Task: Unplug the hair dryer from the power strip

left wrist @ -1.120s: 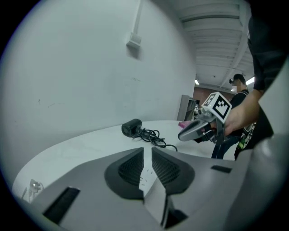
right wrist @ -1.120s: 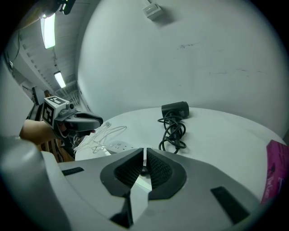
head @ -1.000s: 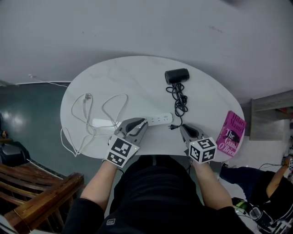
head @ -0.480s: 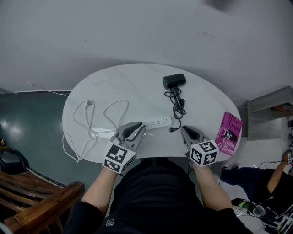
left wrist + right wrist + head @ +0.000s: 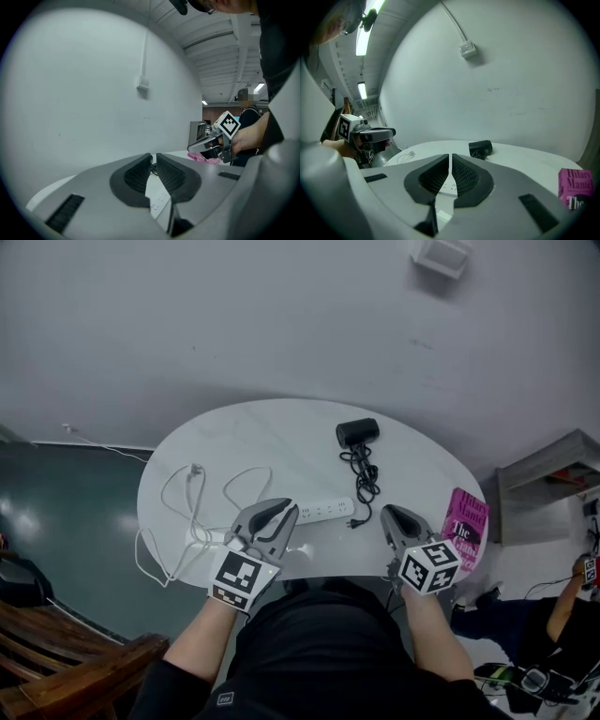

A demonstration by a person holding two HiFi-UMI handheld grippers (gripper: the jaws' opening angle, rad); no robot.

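Observation:
The black hair dryer lies at the far side of the white oval table. Its black cord runs back to a plug that lies on the table by the right end of the white power strip. My left gripper hovers over the strip's left end. Its jaws stand a narrow slit apart with nothing between them. Above the table's near edge, right of the plug, my right gripper is shut and empty. The dryer shows ahead of it.
A long white cable loops over the table's left part. A pink book lies at the right edge. A grey wall stands behind the table, and a wooden bench sits on the floor at lower left.
Both grippers have risen off the table toward the camera. The strip, plug, dryer and book lie where they were.

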